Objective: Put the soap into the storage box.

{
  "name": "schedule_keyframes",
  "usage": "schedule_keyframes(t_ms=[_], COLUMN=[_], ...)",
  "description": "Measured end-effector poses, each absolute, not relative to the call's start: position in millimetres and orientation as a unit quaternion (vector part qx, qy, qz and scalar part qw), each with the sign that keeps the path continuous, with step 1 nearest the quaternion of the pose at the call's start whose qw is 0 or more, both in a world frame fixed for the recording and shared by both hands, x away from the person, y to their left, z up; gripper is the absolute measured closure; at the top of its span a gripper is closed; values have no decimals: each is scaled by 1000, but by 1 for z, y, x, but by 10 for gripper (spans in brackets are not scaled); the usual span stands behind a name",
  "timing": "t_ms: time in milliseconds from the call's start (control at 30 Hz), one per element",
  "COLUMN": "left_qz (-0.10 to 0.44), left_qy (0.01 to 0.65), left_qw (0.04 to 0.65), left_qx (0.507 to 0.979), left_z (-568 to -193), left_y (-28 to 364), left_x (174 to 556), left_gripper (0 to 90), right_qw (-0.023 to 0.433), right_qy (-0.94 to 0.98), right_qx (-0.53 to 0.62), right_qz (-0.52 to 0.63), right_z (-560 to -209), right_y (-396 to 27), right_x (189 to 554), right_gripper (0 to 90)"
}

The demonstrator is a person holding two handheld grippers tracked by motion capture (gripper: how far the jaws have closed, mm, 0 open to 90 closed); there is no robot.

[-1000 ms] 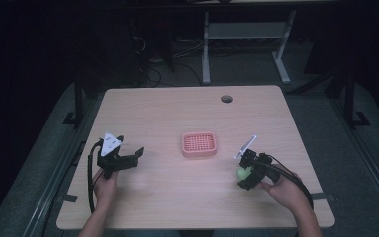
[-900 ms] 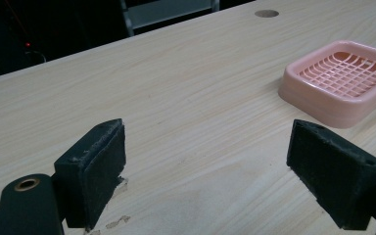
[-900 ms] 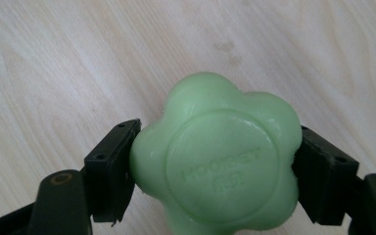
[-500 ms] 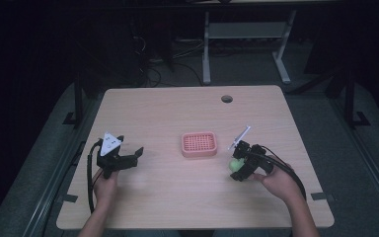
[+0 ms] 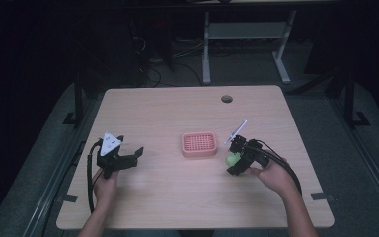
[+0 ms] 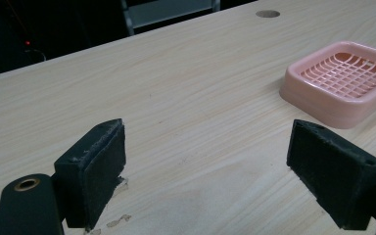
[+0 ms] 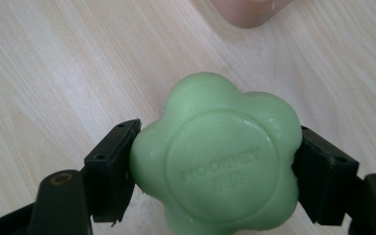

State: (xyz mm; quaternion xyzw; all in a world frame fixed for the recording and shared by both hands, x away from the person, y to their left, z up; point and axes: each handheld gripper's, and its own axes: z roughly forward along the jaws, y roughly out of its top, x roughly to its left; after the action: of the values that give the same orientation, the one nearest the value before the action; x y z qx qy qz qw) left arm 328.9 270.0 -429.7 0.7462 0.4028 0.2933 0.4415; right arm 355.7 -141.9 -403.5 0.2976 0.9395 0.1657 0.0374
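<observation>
High view. Wooden table (image 5: 177,113), pale grain, with a cable hole near the far edge. Pink soap dish (image 5: 199,144) at the middle, its grid floor bare. Right gripper (image 5: 234,163) near-right of the dish, clamped on a green soap (image 5: 233,159); soap just beside the dish's right rim, apart from it. Left gripper (image 5: 134,155) well apart at the near left, pointing right towards the dish, nothing in it.

Left gripper view. Jaws spread wide over bare tabletop, nothing between them. Soap dish (image 6: 340,85) far right of the jaws, lattice insert visible, no contents.

Right gripper view. Flower-shaped green soap (image 7: 215,159) pinched at its two sides by the jaws, flat stamped face towards the camera. Whether it hangs above the wood or touches it cannot be told. Corner of the pink dish (image 7: 247,12) at the far edge of this view, close ahead.

Status, judged. Pick-up done: soap firmly gripped and brought next to the dish. Remaining: carry it over the rim, set it on the grid, release. Left gripper appears idle.
</observation>
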Motion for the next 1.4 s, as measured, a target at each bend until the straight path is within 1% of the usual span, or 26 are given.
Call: schedule_keyframes(t_ms=[467, 1100, 1400], left_qz=[292, 292, 291], left_qy=[404, 404, 406], left_qw=[444, 447, 446], left_qx=[744, 743, 743], left_z=[-430, -429, -429], left_y=[270, 271, 272], left_x=[329, 329, 329], left_gripper=[143, 143, 143], right_qw=[37, 26, 30], right_qy=[942, 940, 943], right_qx=[291, 294, 285], right_qz=[163, 170, 170], right_z=[-400, -406, -397], right_y=[-130, -124, -112], right_x=[370, 384, 391], right_gripper=[260, 260, 260])
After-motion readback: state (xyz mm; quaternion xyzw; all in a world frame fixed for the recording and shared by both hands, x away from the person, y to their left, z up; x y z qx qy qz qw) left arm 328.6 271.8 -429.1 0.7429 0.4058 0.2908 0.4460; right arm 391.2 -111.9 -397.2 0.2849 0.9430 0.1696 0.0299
